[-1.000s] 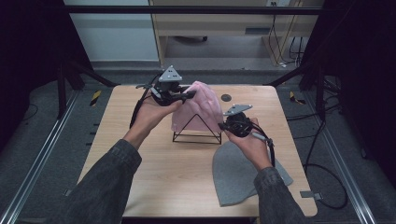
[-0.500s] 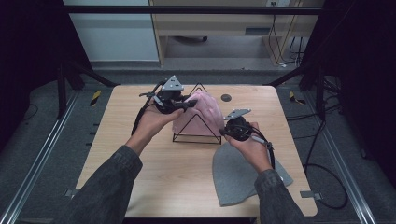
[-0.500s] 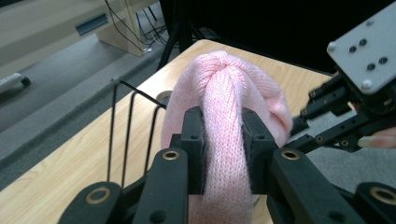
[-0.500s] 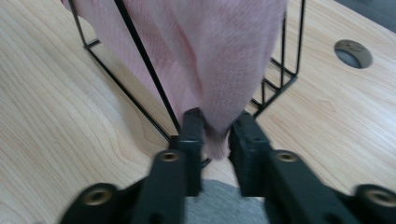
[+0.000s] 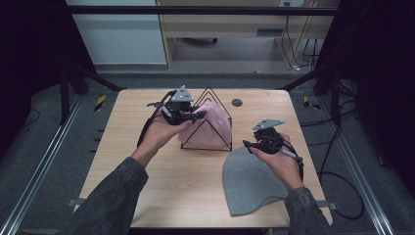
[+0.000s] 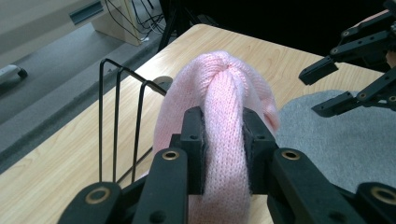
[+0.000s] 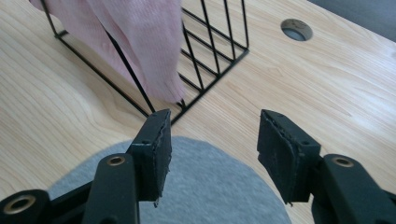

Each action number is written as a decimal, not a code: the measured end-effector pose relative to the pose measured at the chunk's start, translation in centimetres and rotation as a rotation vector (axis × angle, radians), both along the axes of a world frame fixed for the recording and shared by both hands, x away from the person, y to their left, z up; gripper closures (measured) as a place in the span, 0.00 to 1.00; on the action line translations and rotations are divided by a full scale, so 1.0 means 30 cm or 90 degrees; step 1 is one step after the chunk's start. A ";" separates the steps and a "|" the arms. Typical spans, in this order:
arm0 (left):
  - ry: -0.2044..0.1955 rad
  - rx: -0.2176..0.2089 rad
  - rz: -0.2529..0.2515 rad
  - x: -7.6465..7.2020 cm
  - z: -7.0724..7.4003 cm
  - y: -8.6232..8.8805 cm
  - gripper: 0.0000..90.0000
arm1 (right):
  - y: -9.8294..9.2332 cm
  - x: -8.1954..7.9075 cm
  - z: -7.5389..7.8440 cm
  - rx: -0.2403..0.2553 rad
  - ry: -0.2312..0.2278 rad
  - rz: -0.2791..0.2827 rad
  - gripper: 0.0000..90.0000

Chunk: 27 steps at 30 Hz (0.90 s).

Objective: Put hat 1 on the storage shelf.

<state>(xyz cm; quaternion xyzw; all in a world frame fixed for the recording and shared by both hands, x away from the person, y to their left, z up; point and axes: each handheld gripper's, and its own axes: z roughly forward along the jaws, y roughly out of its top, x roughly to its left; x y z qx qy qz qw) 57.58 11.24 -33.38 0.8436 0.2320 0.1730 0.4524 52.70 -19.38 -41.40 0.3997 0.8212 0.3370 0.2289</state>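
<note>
A pink knit hat (image 5: pixel 214 125) drapes over a black wire triangular rack (image 5: pixel 209 98) at the table's middle. My left gripper (image 5: pixel 198 115) is shut on a pinched fold of the pink hat (image 6: pixel 224 140) at the rack's left side. A grey knit hat (image 5: pixel 252 181) lies flat on the table at the front right. My right gripper (image 5: pixel 247 143) hovers open just above the grey hat's far edge (image 7: pixel 205 177), nothing between its jaws, right of the rack (image 7: pixel 210 46).
The wooden table (image 5: pixel 147 176) has a round cable hole (image 5: pixel 237 103) behind the rack. Black frame poles (image 5: pixel 63 88) stand at the left and right sides. A cable trails off the table's right edge (image 5: pixel 337 181).
My left gripper has shifted rightward along the rack with the pink hat pinched. My right gripper has drawn back to the right, away from the rack, and now sits over the grey hat.
</note>
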 end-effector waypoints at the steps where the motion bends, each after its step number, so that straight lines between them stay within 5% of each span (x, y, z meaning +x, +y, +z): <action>1: 0.002 0.002 -0.002 0.000 -0.002 0.002 0.81 | -0.009 -0.006 -0.001 -0.001 -0.002 0.000 0.49; 9: 0.008 0.002 0.012 -0.006 -0.009 0.006 0.79 | -0.076 -0.033 -0.004 -0.010 0.011 -0.024 0.46; 27: -0.007 -0.029 0.024 -0.086 0.030 0.060 0.42 | -0.171 -0.039 -0.039 -0.009 0.052 -0.062 0.36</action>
